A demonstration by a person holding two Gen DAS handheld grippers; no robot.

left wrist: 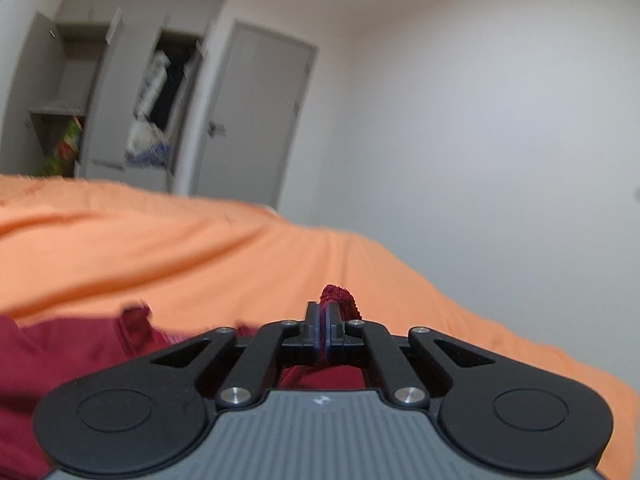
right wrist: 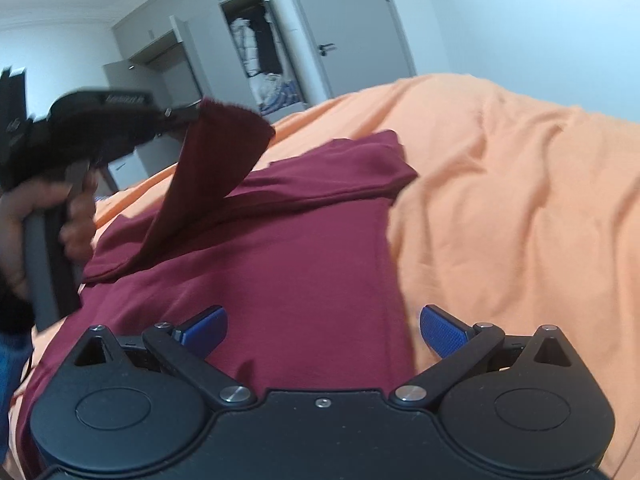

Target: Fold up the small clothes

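A maroon shirt [right wrist: 288, 264] lies spread on the orange bedsheet [right wrist: 520, 200]. My left gripper [left wrist: 323, 322] is shut on a bunched piece of the maroon shirt [left wrist: 340, 298], which pokes out past the fingertips. In the right wrist view the left gripper [right wrist: 176, 114], held by a hand [right wrist: 44, 208], lifts a sleeve or corner of the shirt up off the bed at the left. My right gripper [right wrist: 324, 332] hovers open over the shirt's near part, its blue pads [right wrist: 440, 330] wide apart with nothing between them.
The orange bedsheet [left wrist: 160, 248] covers the bed and is wrinkled at the right. Behind it stand grey wardrobes [right wrist: 248, 40] with open doors and clothes inside, a closed door [right wrist: 352, 24] and a white wall [left wrist: 500, 140].
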